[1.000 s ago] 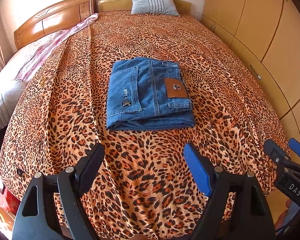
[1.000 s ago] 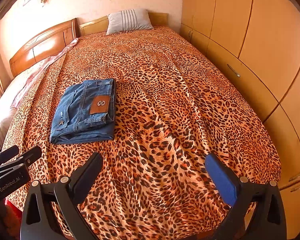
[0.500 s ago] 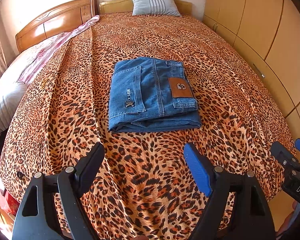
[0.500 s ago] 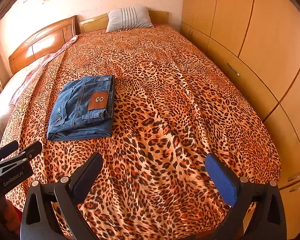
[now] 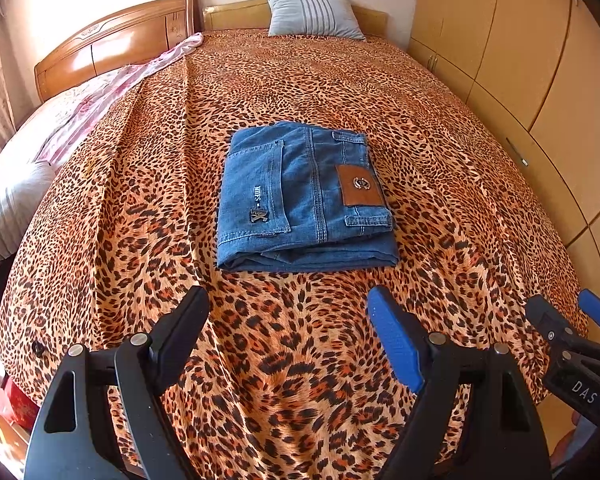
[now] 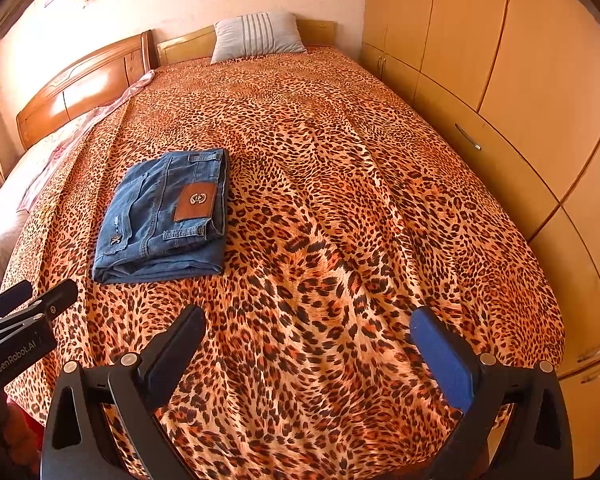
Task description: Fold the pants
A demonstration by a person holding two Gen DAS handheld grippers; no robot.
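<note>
The pants (image 5: pixel 306 196) lay folded on the leopard-print bed (image 5: pixel 340 92); the left tool (image 5: pixel 288 320) and right tool (image 6: pixel 308 340) gaped wide, holding nothing, apart from them.

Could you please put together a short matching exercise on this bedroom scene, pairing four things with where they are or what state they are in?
Column one:
1. jeans
2. striped pillow
3. left hand-held gripper
4. wardrobe

Column two:
A. open, holding nothing, above the near end of the bed
B. folded into a flat rectangle on the leopard-print bedspread
C. along the right side of the bed, doors shut
D. at the far end of the bed, against the headboard

Pairs: 1-B, 2-D, 3-A, 4-C
</note>
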